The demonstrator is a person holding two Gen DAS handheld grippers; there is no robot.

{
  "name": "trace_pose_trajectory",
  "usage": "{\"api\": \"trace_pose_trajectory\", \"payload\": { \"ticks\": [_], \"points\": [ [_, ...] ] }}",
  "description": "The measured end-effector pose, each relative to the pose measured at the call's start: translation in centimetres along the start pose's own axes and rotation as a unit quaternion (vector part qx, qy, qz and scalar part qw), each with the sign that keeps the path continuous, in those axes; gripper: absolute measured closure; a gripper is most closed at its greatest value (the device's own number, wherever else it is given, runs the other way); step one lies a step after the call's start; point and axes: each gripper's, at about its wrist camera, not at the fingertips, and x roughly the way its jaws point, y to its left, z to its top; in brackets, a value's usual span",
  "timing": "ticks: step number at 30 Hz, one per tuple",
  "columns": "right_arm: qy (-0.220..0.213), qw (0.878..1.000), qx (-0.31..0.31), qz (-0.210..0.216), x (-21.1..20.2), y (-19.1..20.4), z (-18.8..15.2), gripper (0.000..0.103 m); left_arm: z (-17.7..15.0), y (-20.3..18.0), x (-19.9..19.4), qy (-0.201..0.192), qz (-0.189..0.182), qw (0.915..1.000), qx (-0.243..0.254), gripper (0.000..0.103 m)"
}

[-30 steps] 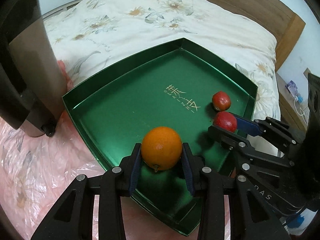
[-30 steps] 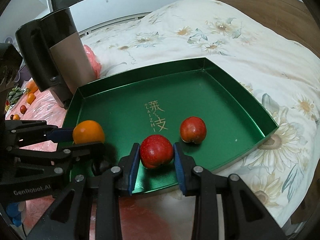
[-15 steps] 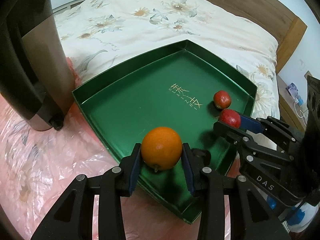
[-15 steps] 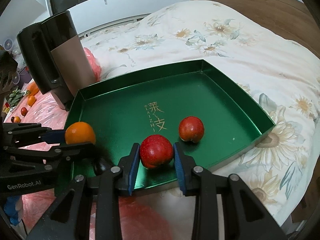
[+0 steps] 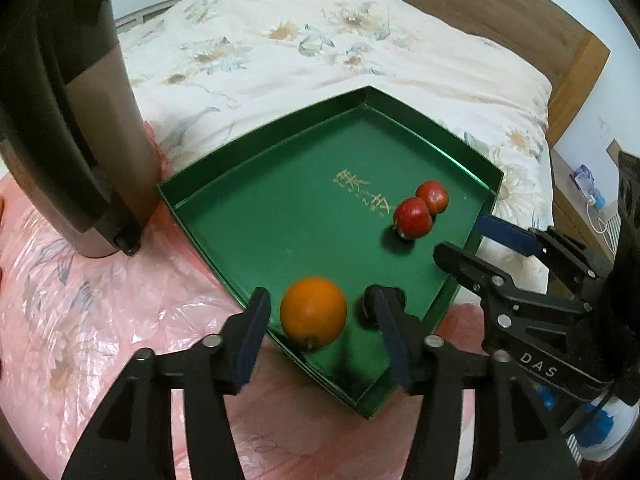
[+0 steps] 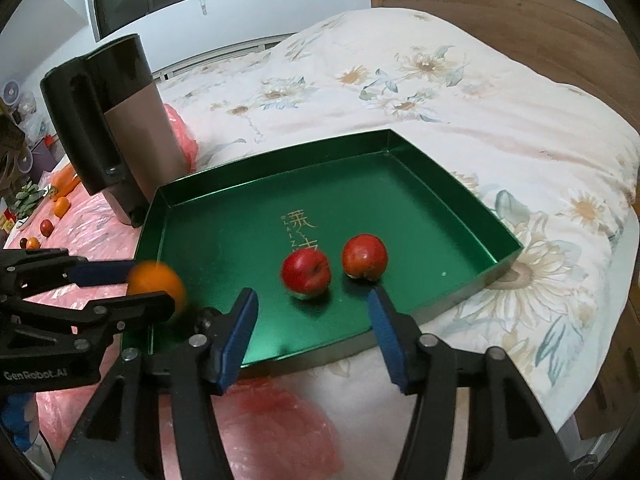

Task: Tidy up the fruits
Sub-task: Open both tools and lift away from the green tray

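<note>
Green tray (image 5: 256, 216) sits mid-frame, half on the floral bed (image 6: 460, 92), half on pink plastic sheet (image 5: 80, 320). Dark jug (image 5: 60, 120) stands at upper left, just beside the tray's left corner. Left claw (image 5: 320, 320) spread, orange (image 5: 313, 312) between its pads at the tray's near edge, blurred. Right claw (image 6: 312, 320) spread, aimed at near red apple (image 6: 306, 272); second apple (image 6: 364, 257) just beside. Tray's upper half bare.

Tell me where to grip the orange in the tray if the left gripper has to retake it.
Grip the orange across its round middle, coming straight in from the near tray corner where the left gripper already straddles it, open. Its stem end faces you, so both sides are smooth.
</note>
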Motion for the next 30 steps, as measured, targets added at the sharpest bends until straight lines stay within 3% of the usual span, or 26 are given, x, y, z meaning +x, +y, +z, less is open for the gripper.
{"api": "trace_pose_trajectory", "payload": {
  "ticks": [14,30],
  "points": [
    [-0.014,1.000,0.003,0.002,-3.2,1.0,-0.7,0.017,-2.6,0.9,-4.0,-0.020,0.010,0.9997,-0.008,0.053],
    [-0.030,0.997,-0.055,0.052,-8.4,8.3,-2.3,0.017,-8.8,3.1,-12.0,-0.065,0.060,0.9949,-0.049,0.053]
  ]
}}
